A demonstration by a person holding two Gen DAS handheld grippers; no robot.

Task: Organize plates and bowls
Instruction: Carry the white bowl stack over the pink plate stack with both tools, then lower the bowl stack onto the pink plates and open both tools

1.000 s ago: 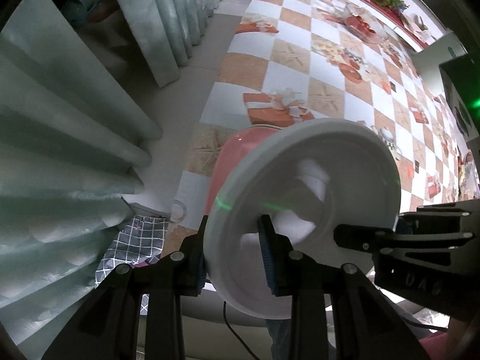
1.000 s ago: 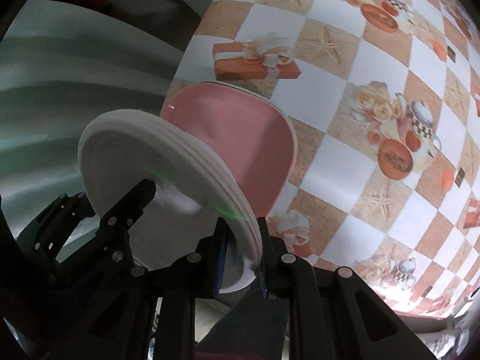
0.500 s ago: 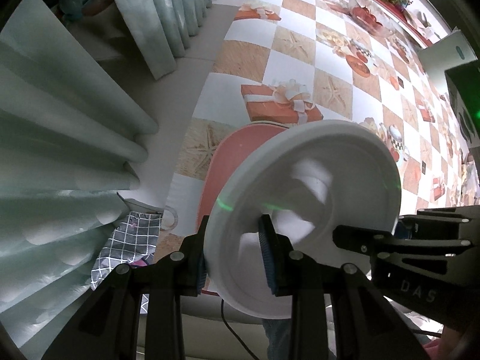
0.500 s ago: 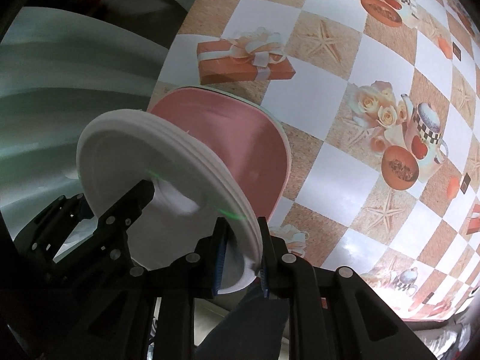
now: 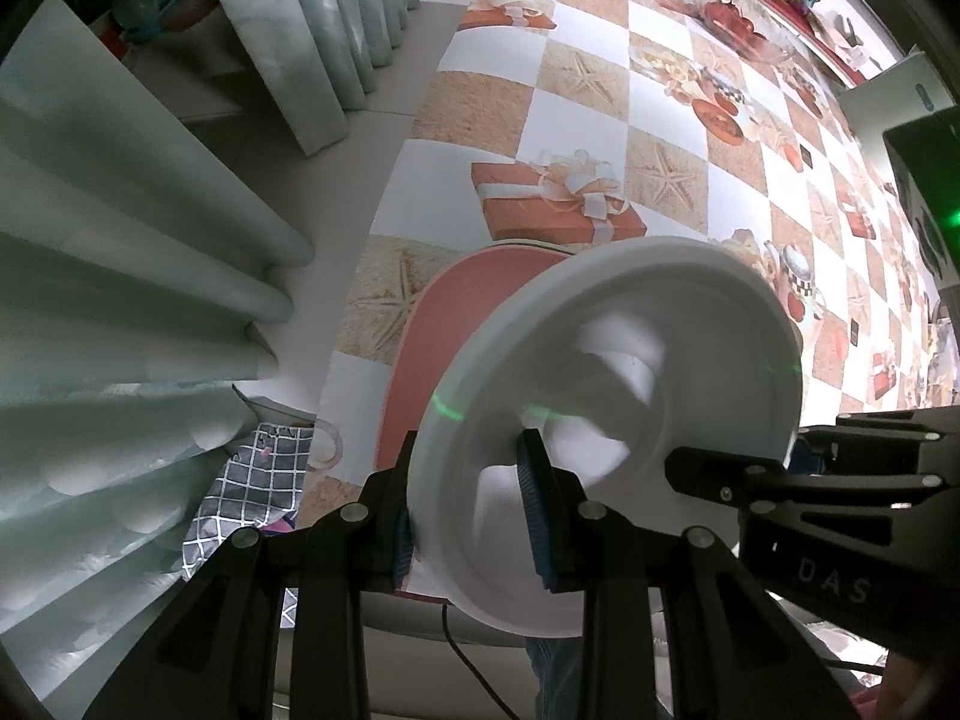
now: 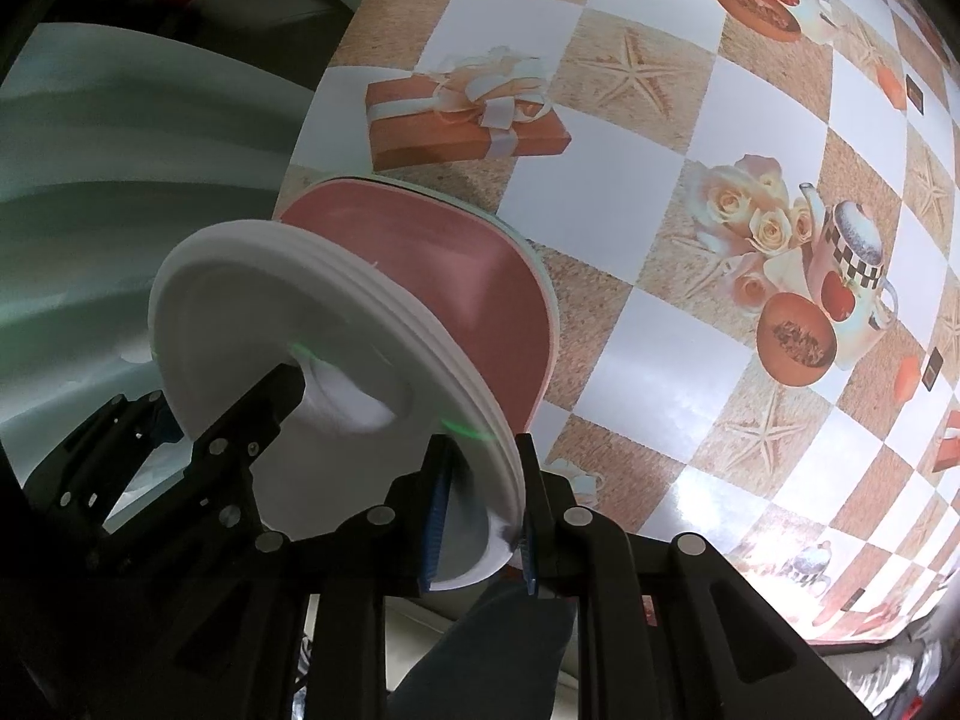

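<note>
A stack of white plates (image 5: 678,360) is held in the air above a pink plate (image 5: 456,312) that lies on the table near its front left corner. My left gripper (image 5: 468,510) is shut on the near rim of the white stack. My right gripper (image 6: 480,510) is shut on the opposite rim of the same white stack (image 6: 288,300). In the right wrist view the pink plate (image 6: 444,276) shows beyond the stack, partly hidden by it. The stack is tilted.
The table (image 5: 672,120) has a checked cloth with starfish and gift-box prints. A glass bowl of red fruit (image 5: 738,30) stands far back. Pale green curtains (image 5: 150,240) hang left. A dark box with a green light (image 5: 930,192) stands at the right.
Both grippers have lifted the white stack a little higher and back from the pink plate; more of the pink plate shows. The grips are unchanged.
</note>
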